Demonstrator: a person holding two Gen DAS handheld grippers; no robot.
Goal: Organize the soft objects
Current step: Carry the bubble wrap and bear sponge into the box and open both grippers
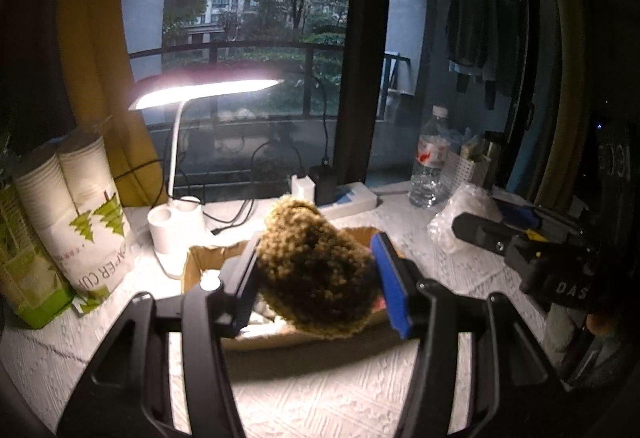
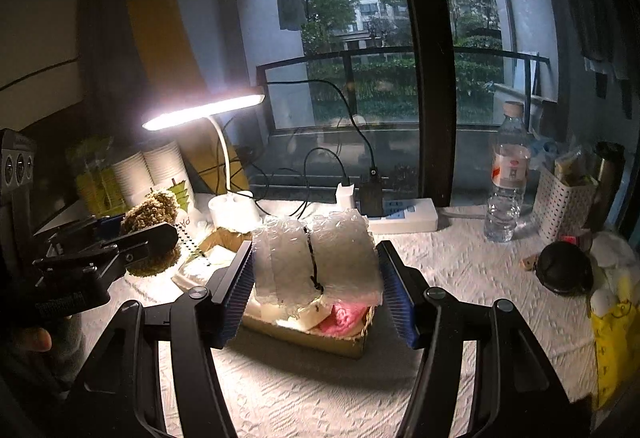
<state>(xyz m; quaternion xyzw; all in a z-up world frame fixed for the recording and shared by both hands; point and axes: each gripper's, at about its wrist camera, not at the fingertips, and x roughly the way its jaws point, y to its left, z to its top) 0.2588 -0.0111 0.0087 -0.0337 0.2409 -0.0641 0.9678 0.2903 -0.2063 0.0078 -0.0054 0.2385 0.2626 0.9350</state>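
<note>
Left wrist view
Left gripper (image 1: 316,278): jaws clamped on the fuzzy olive-brown object (image 1: 316,270), one pad pressing each side of it.
Fuzzy olive-brown object: fills the gap between the jaws and sticks out past their tips; it hangs above the cardboard box (image 1: 208,258).
Cardboard box: directly beyond and below the jaws, open top, pale items inside seen just under the left pad.
Right gripper (image 1: 476,230): off to the right of the jaws, its black finger lying against the bubble wrap bundle (image 1: 460,214).
Desk lamp (image 1: 200,90): lit, beyond the left jaw; its white base stands just behind the box.
Paper cup sleeves (image 1: 76,206): far left of the jaws, upright on the table (image 1: 320,390).
Water bottle (image 1: 430,162): beyond the right jaw, near the window.

Right wrist view
Right gripper (image 2: 316,278): jaws closed on the bubble wrap bundle (image 2: 320,258), blue pads pressed to both sides.
Bubble wrap bundle: between the jaws, tied with a dark cord, held over the cardboard box (image 2: 312,338).
Cardboard box: just below the jaws, holding a pink soft item (image 2: 344,318) and white pieces.
Left gripper (image 2: 140,238): left of the jaws, gripping the fuzzy olive-brown object (image 2: 152,210).
Power strip (image 2: 404,216): beyond the right jaw, by the window.
Round black item (image 2: 564,268): well right of the jaws on the table (image 2: 460,278).
</note>
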